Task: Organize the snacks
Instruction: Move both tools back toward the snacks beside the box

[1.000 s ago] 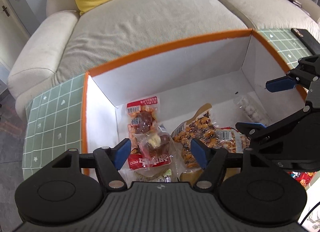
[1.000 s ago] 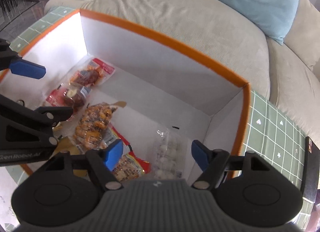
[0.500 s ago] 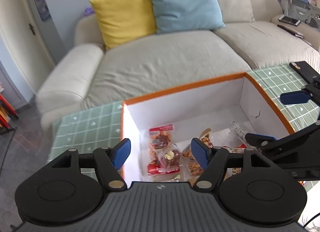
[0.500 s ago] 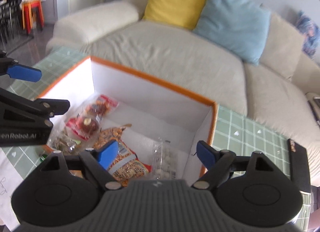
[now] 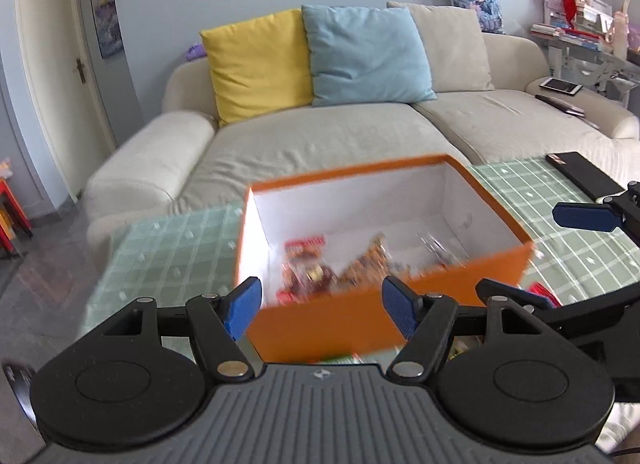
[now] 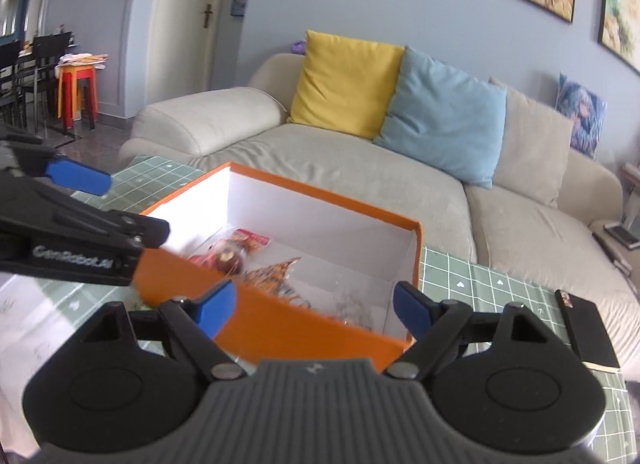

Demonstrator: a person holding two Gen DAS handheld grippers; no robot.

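Your left gripper (image 5: 322, 306) has its jaws apart, with nothing between the blue pads. Your right gripper (image 6: 312, 306) also has its jaws apart and empty; they have just been opening wider. Both grippers hang short of the orange box (image 5: 320, 328), near its front wall, not touching it.

The box stands on the green checked tablecloth (image 5: 168, 248). In the left wrist view it fills the centre of the frame, from 9 o'clock to 3 o'clock of your pads. The snacks lie on its white floor: a red packet (image 6: 250, 240) at 11 o'clock, an orange-brown bag (image 6: 276, 276) at 12 o'clock, and a clear packet (image 6: 352, 300) at 1 o'clock. Motion blur hides their labels.

A black flat object (image 6: 586, 332) lies on the cloth at 3 o'clock in the right wrist view. The sofa (image 5: 320, 136) stands behind the box at 12 o'clock.
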